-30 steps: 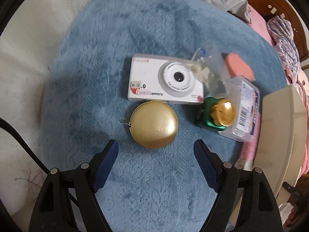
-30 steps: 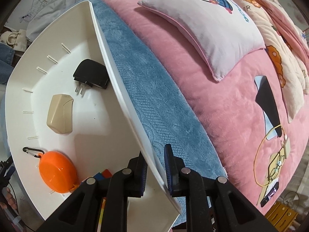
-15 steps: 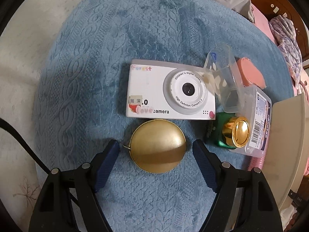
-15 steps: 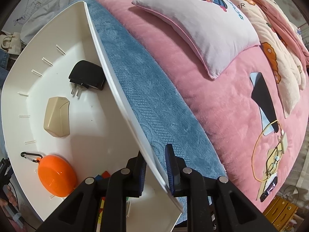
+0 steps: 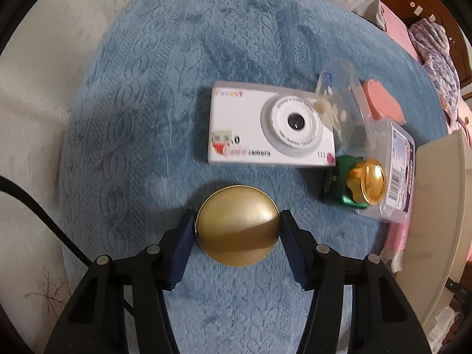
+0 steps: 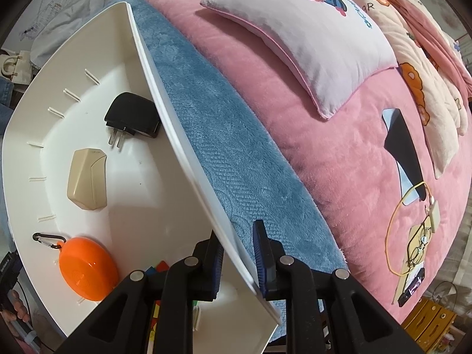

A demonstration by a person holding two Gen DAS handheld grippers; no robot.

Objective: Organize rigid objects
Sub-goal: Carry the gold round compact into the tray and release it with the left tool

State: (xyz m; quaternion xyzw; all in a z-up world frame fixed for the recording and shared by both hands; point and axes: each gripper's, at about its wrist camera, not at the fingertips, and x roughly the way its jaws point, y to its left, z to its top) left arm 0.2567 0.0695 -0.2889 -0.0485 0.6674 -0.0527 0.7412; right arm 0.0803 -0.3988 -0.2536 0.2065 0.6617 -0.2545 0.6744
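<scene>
Since a second ago my left tongs (image 5: 237, 230) have come down around the gold round tin (image 5: 237, 225) and their jaws have just been closing; now the blue pads (image 5: 183, 247) press its left and right edges, so I hold it on the blue blanket (image 5: 141, 94). Just beyond the tin lies the white toy camera (image 5: 270, 129), face up. To its right sit a clear plastic box (image 5: 342, 94), a green bottle with a gold cap (image 5: 357, 181), a labelled clear case (image 5: 398, 174) and a pink lid (image 5: 382, 101). The cream rim of the bin (image 5: 436, 206) shows at the far right.

From the right wrist, my right tongs (image 6: 237, 255) sit narrow, clamped on the near wall of the white bin (image 6: 183, 135), one pad inside and one outside. Inside it lie a black plug adapter (image 6: 131, 115), a beige case (image 6: 87, 183), an orange round case (image 6: 85, 268) with a carabiner, and a coloured cube half hidden behind my tongs. Beyond the bin run the blue blanket, the pink bedspread (image 6: 339, 147) and a pale pillow (image 6: 318, 32).
</scene>
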